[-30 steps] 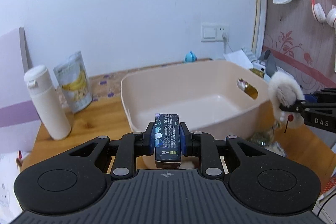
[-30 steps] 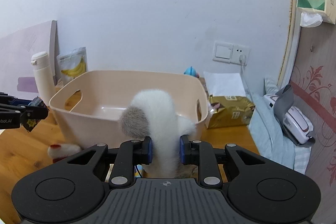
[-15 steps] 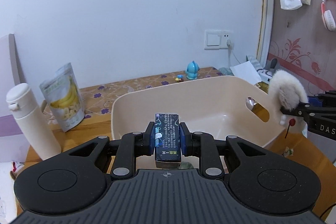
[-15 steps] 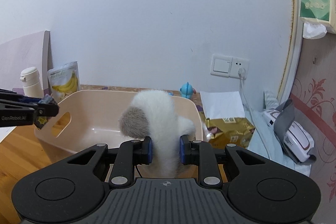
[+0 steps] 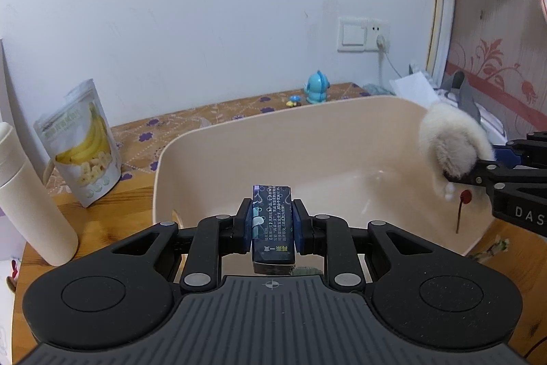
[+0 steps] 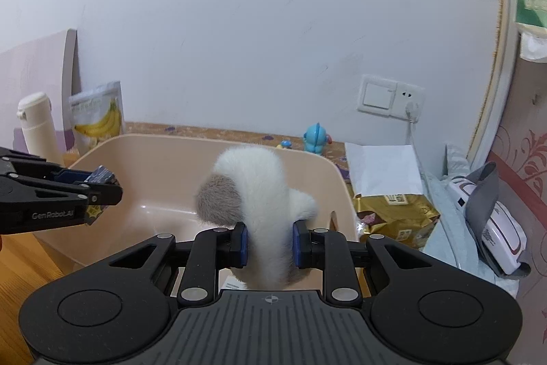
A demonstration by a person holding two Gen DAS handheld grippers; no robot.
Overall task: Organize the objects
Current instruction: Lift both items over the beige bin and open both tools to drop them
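My left gripper is shut on a small dark blue box with printed text, held over the near rim of the beige plastic bin. My right gripper is shut on a white furry plush toy with a grey patch, held over the bin's right end. The plush also shows at the right in the left wrist view. The left gripper with the box shows at the left in the right wrist view. The bin's inside looks bare.
A white bottle and a banana chip pouch stand left of the bin. A small blue figurine sits by the wall. A gold packet, a white paper bag and a grey-strapped device lie to the right.
Both grippers have risen and moved in over the bin, each still holding its object. The plush has come in over the bin's right end.
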